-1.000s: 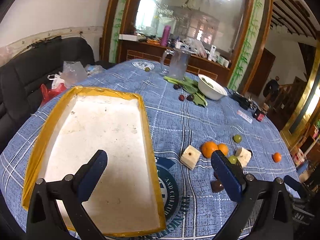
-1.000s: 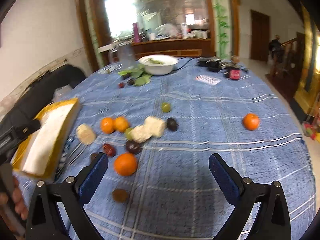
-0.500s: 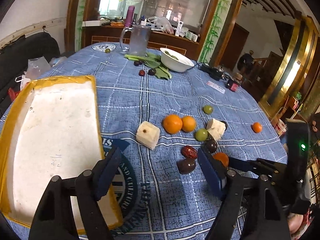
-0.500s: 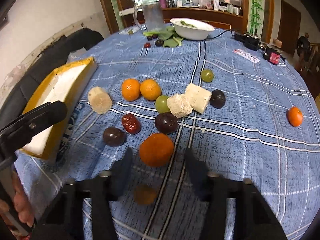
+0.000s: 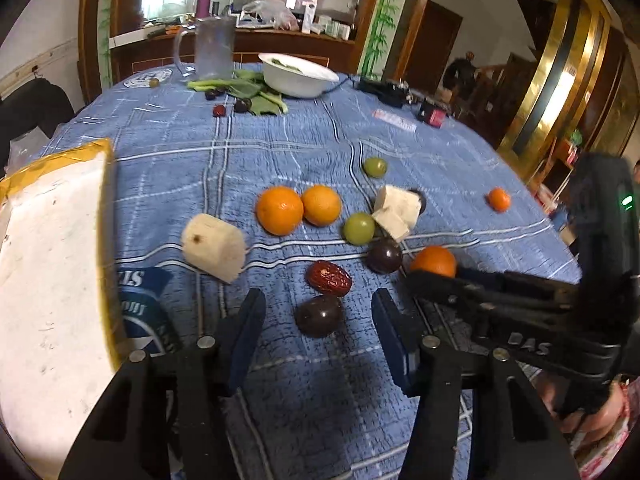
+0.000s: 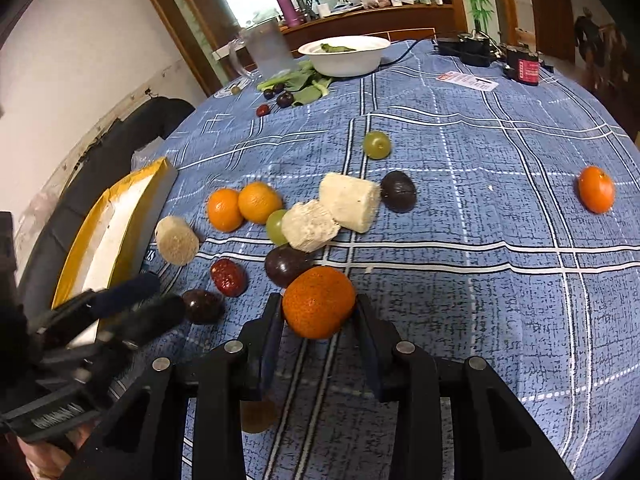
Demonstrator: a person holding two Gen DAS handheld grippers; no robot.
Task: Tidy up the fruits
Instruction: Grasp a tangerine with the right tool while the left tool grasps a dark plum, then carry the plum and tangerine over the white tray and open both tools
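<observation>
Fruit lies scattered on the blue checked tablecloth (image 5: 280, 144). My right gripper (image 6: 318, 328) is shut on an orange (image 6: 318, 302), its pads pressing both sides. My left gripper (image 5: 318, 322) straddles a dark plum (image 5: 319, 316); its jaws are closing and the pads stand clear of the fruit. Just beyond lie a red date (image 5: 329, 278), a second dark plum (image 5: 384, 256), two oranges (image 5: 279, 210), a green grape (image 5: 359, 228) and white chunks (image 5: 214, 247). The yellow-rimmed white tray (image 5: 48, 260) sits at the left.
A lone small orange (image 5: 499, 199) lies far right, another green grape (image 5: 375, 167) further back. At the table's far side stand a white bowl (image 5: 298, 76), a glass jug (image 5: 212, 50), green leaves (image 5: 256, 94) and black devices (image 5: 384, 90). A black sofa (image 6: 120, 148) borders the left.
Both grippers dropped toward the fruit. The left swung right, off the tray, and narrowed around the dark plum. The right went from wide open to shut on the orange.
</observation>
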